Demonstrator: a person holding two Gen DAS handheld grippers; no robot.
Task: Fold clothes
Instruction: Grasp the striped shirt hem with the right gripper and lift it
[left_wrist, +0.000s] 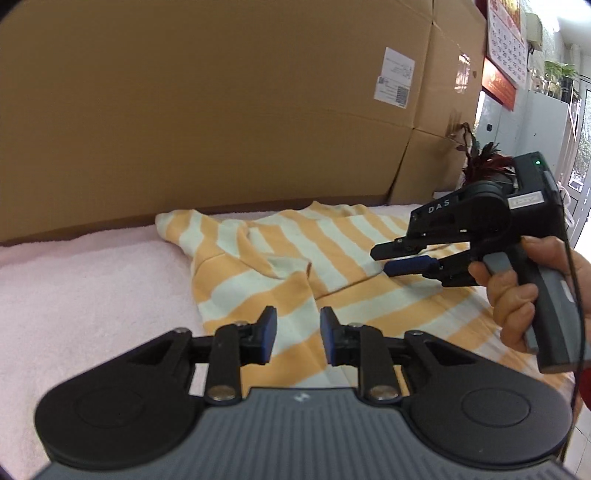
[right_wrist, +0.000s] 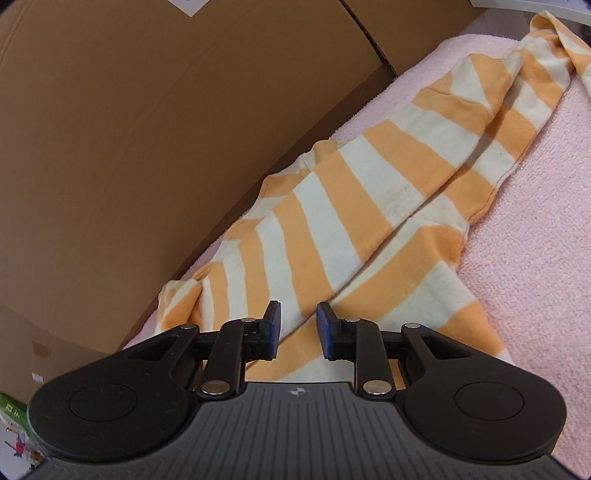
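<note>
An orange-and-white striped garment (left_wrist: 295, 258) lies spread on a pink towel-covered surface (left_wrist: 74, 295), one sleeve folded over its body. My left gripper (left_wrist: 297, 338) hovers above the garment's near part, jaws a little apart with nothing between the blue pads. In the left wrist view my right gripper (left_wrist: 384, 259) is held by a hand (left_wrist: 513, 295) over the garment's right side, its jaws slightly parted and empty. The right wrist view shows the same right gripper (right_wrist: 298, 330) above the striped cloth (right_wrist: 351, 206), pads clear of the fabric.
A tall cardboard wall (left_wrist: 221, 110) stands right behind the pink surface. A potted plant (left_wrist: 484, 158) and a red calendar (left_wrist: 506, 40) are at the far right. Pink towel lies bare to the left of the garment.
</note>
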